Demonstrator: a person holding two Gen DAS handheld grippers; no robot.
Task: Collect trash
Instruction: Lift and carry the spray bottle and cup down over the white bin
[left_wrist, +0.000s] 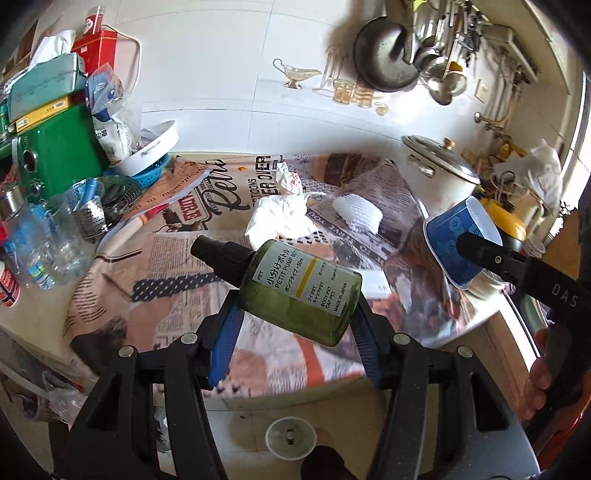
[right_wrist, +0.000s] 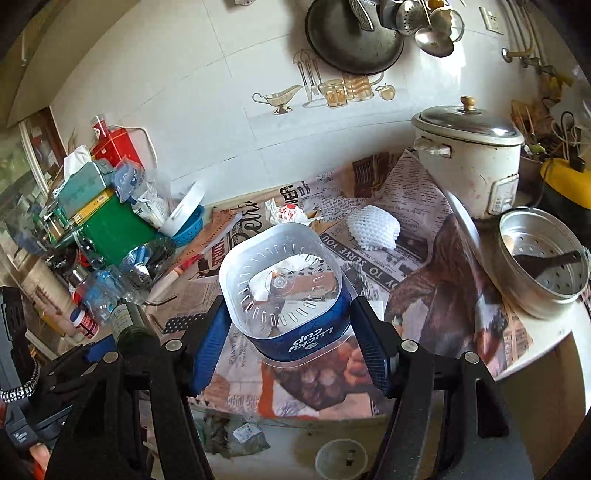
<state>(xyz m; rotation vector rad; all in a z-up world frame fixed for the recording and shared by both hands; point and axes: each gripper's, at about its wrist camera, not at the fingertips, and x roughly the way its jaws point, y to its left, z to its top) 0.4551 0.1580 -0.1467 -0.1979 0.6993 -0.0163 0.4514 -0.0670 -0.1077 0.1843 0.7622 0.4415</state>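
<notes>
My left gripper (left_wrist: 295, 314) is shut on a small green pump bottle (left_wrist: 299, 288) with a black nozzle, held above the newspaper-covered table (left_wrist: 177, 266). My right gripper (right_wrist: 288, 328) is shut on a clear plastic cup with a blue label (right_wrist: 284, 288), its open mouth facing the camera; the cup also shows in the left wrist view (left_wrist: 458, 243). On the table lie a crumpled white tissue (left_wrist: 280, 218), a crumpled wrapper (left_wrist: 288, 177) and a white foam net (left_wrist: 358, 214). The green bottle also shows at the left of the right wrist view (right_wrist: 133, 325).
A white rice cooker (right_wrist: 469, 162) and a metal steamer pot (right_wrist: 543, 262) stand at the right. Boxes, plastic bottles and a blue colander (left_wrist: 147, 173) crowd the left. A floor drain (left_wrist: 291, 435) shows on the floor below the table edge.
</notes>
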